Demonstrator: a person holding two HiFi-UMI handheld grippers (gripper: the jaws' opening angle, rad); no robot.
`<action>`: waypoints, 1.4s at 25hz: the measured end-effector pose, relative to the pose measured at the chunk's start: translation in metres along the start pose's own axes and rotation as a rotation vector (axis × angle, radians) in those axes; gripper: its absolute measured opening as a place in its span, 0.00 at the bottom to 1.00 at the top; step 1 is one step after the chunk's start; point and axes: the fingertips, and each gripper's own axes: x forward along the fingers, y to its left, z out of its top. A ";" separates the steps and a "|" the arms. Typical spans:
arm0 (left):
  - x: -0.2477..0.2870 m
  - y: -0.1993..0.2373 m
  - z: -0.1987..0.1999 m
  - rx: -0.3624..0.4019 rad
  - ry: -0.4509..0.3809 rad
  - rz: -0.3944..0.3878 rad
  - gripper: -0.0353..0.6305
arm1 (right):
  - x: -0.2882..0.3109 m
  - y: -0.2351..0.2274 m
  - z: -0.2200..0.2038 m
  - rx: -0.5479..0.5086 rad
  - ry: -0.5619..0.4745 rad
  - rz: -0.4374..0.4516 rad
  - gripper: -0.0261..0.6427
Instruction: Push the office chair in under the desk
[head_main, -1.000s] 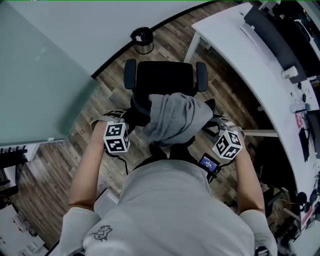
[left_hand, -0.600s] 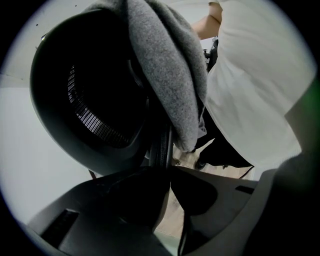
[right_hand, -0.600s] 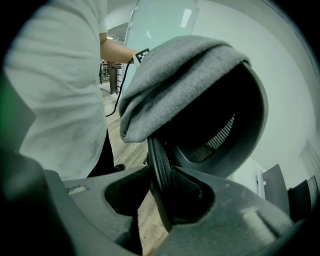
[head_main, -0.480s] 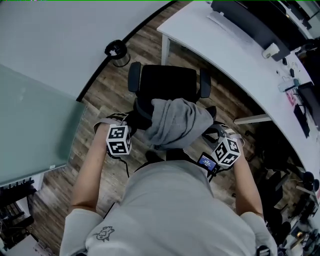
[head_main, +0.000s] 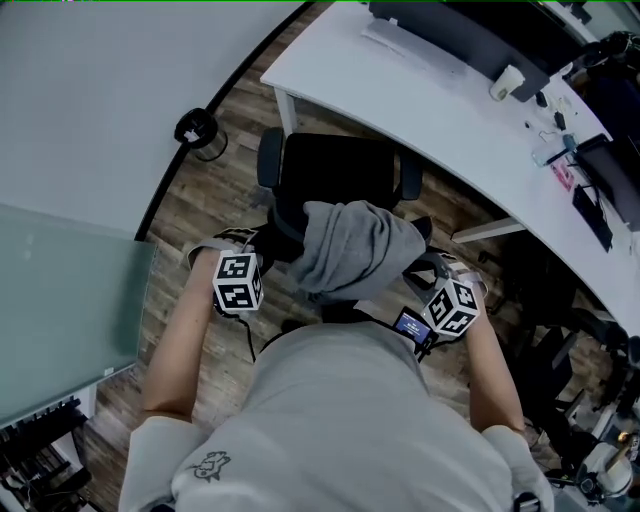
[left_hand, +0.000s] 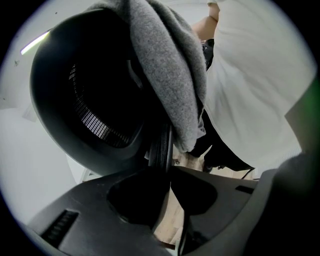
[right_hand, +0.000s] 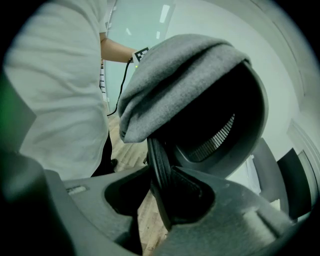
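1. The white desk (head_main: 400, 90) is the largest thing in the head view; its long edge runs from 11 o'clock down to 4 o'clock, and one leg (head_main: 285, 110) stands at its near corner on the wood floor (head_main: 190, 215).
2. The office chair (head_main: 335, 175) stands just in front of that edge, seat toward 12 o'clock and backrest toward the person; its right armrest (head_main: 410, 180) is close to the desk edge, but the seat looks not yet under the top.
3. A grey garment (head_main: 355, 245) hangs over the top of the backrest, between the two grippers.
4. The left gripper (head_main: 262, 240) sits at 9 o'clock of the backrest; in its own view the jaws are pinched on the thin side rim of the backrest (left_hand: 85, 110).
5. The right gripper (head_main: 425, 262) sits at 3 o'clock, likewise clamped on the opposite rim (right_hand: 157, 160); neither looks nearer.
6. A small bin (head_main: 197, 132) stands at 10 o'clock, well apart from the chair.
7. The push turns on one thing: the desk lies toward 12 to 1 o'clock from the fingers, straight across the seat; the edge is slanted, so I judge the chair may need a slight turn to go in square.
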 end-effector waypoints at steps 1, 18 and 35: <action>0.005 0.009 0.007 0.010 -0.001 0.001 0.23 | -0.002 -0.007 -0.008 0.008 0.001 -0.008 0.22; 0.062 0.126 0.113 0.159 -0.036 -0.009 0.23 | -0.033 -0.097 -0.106 0.132 0.054 -0.129 0.23; 0.111 0.255 0.167 0.327 -0.096 -0.040 0.24 | -0.032 -0.181 -0.153 0.277 0.107 -0.206 0.23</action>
